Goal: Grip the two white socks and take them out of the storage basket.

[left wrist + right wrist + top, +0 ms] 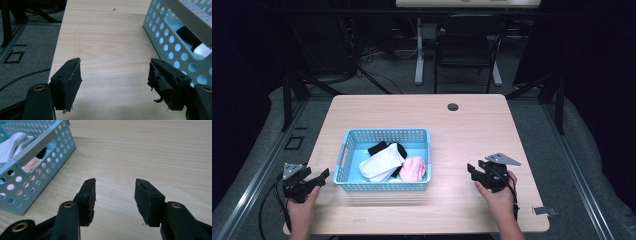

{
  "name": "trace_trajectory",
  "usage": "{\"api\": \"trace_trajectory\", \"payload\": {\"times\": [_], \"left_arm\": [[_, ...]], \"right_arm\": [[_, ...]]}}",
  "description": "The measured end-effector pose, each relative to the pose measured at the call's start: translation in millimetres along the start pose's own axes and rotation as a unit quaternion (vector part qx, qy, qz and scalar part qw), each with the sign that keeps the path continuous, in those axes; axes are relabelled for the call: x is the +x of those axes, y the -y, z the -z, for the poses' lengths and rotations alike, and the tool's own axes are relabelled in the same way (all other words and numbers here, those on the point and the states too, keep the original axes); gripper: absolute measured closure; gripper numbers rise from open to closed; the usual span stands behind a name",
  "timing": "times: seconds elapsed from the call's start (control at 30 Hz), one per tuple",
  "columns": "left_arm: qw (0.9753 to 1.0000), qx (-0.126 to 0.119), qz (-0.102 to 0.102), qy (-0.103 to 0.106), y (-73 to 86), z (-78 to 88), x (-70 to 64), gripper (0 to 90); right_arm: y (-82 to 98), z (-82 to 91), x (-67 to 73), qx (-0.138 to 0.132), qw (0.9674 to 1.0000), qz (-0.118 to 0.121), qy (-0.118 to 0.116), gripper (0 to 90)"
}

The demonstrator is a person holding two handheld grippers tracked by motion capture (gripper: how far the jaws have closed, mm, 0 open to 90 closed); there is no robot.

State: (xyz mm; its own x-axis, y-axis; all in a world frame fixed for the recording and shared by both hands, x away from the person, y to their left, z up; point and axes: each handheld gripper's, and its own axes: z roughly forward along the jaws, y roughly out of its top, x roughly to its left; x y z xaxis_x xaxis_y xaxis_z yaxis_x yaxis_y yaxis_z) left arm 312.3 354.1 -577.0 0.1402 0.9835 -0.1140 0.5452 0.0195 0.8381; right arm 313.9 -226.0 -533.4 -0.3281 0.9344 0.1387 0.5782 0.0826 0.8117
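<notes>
A light blue perforated basket (382,135) stands on the wooden table (462,125), left of its middle. Inside lie a white sock (382,162), a pink sock (413,169) and a black one (378,147). My left gripper (323,176) rests near the table's front left corner, just left of the basket, held in a hand. Its jaws stand wide apart over bare wood (115,72), with the basket wall (170,42) to their right. My right gripper (472,170) sits right of the basket, open with nothing between its fingers (115,192). The basket's corner (37,157) lies to its left.
A round cable hole (453,106) is in the table's far side. Behind the table stand a dark chair (464,47) and a white desk leg (419,55) among floor cables. A small metal clip (544,211) lies at the table's front right corner.
</notes>
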Motion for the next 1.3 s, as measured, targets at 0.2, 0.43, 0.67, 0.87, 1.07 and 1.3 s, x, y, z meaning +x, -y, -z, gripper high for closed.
{"api": "trace_trajectory", "payload": {"times": [0.2,0.43,0.67,0.87,1.07,1.3], "left_arm": [[1.0,0.002,0.001,0.0,-0.1,0.5,0.6,26.5],[1.0,-0.001,0.003,0.0,-0.4,-0.1,0.0,26.5],[1.0,-0.001,0.005,0.001,-0.9,-0.5,0.2,26.5],[1.0,-0.002,0.005,0.002,-0.9,-0.1,0.7,26.5],[1.0,-0.003,0.006,0.002,-1.2,-0.5,0.3,26.5],[1.0,-0.001,0.008,0.002,-1.5,0.1,1.6,26.5]], "right_arm": [[-11.8,5.1,3.7,0.005,0.9999,0.0,-0.009,53.1],[-35.8,11.7,7.1,0.011,0.9999,0.008,-0.008,54.6],[-66.6,17.9,12.5,0.015,0.9997,0.011,-0.016,56.2],[-78.8,15.8,21.6,0.019,0.9993,0.012,-0.03,56.4],[-98.8,1.5,52.7,0.032,0.9968,0.028,-0.067,59.7],[-118.0,-32.6,103.2,0.076,0.9882,0.048,-0.124,66.1]]}}
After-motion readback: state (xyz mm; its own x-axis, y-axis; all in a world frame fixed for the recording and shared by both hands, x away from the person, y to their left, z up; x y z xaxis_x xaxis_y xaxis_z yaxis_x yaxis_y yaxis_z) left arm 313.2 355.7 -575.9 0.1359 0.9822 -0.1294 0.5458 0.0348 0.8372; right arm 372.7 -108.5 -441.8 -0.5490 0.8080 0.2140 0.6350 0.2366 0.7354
